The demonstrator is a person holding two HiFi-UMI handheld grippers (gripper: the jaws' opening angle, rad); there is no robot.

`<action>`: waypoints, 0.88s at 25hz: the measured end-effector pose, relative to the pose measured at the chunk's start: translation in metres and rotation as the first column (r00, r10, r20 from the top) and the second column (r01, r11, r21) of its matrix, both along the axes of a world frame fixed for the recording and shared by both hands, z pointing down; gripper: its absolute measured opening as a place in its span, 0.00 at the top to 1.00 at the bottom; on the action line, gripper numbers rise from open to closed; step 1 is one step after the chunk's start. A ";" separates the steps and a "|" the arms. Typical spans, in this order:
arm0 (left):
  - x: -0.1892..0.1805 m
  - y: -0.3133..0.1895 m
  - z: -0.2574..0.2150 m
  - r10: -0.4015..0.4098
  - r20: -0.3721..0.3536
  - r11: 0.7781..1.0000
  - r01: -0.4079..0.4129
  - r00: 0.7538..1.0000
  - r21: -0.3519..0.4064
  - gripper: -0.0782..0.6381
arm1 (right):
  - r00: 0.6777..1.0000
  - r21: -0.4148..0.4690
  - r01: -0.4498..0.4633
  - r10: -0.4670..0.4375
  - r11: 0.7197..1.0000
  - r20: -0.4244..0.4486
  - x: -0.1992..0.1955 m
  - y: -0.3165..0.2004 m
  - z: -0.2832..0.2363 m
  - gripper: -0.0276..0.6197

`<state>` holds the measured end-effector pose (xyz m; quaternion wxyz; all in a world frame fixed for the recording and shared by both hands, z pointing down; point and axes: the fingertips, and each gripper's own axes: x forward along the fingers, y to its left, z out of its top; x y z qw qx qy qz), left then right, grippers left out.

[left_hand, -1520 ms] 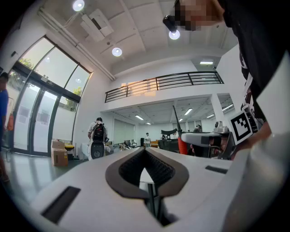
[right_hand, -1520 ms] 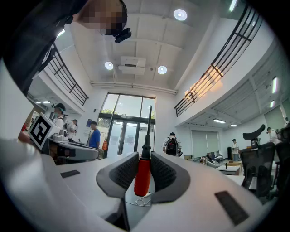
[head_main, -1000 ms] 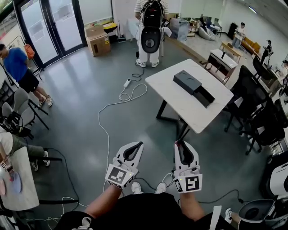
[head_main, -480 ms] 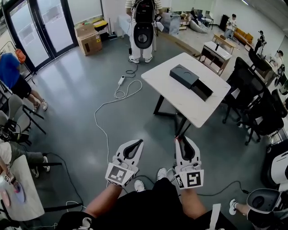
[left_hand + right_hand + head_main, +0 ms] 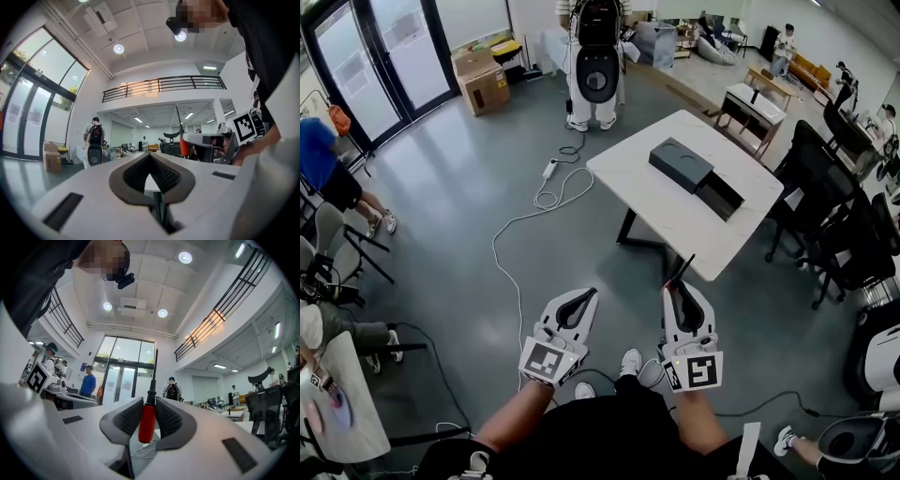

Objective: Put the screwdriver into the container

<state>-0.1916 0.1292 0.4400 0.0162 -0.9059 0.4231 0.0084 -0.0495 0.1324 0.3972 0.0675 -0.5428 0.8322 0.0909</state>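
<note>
My right gripper (image 5: pixel 676 292) is shut on a screwdriver with a red handle (image 5: pixel 147 420); its black shaft (image 5: pixel 684 268) sticks up past the jaws. In the right gripper view both pads press on the handle, right gripper (image 5: pixel 149 414). My left gripper (image 5: pixel 585 298) is held beside it at waist height, shut with nothing in it, left gripper (image 5: pixel 150 157). The container, a dark box (image 5: pixel 681 164) with an open black tray (image 5: pixel 721 196) next to it, lies on a white table (image 5: pixel 647 202) ahead, well beyond both grippers.
A person with a backpack (image 5: pixel 598 56) stands beyond the table. A white cable (image 5: pixel 523 220) runs over the grey floor. Black chairs (image 5: pixel 839 234) crowd the right side. A cardboard box (image 5: pixel 478 80) sits by the glass doors. People and another table (image 5: pixel 342 394) are at left.
The table and box have drifted slightly left and nearer in the head view. Both grippers keep their pose, the screwdriver still held in the right one.
</note>
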 end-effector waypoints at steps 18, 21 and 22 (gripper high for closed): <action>0.093 -0.105 0.007 -0.039 0.042 0.999 0.039 0.998 -0.014 0.88 | 0.999 -0.041 0.043 -0.043 0.998 0.010 0.096 -0.108 0.023 0.80; 0.106 -0.116 0.011 -0.049 0.063 0.998 0.050 0.997 -0.025 0.88 | 0.998 -0.048 0.052 -0.050 0.998 0.033 0.111 -0.123 0.025 0.80; 0.110 -0.119 0.012 -0.055 0.069 0.998 0.057 0.996 -0.034 0.88 | 0.998 -0.050 0.053 -0.051 0.997 0.033 0.115 -0.129 0.026 0.80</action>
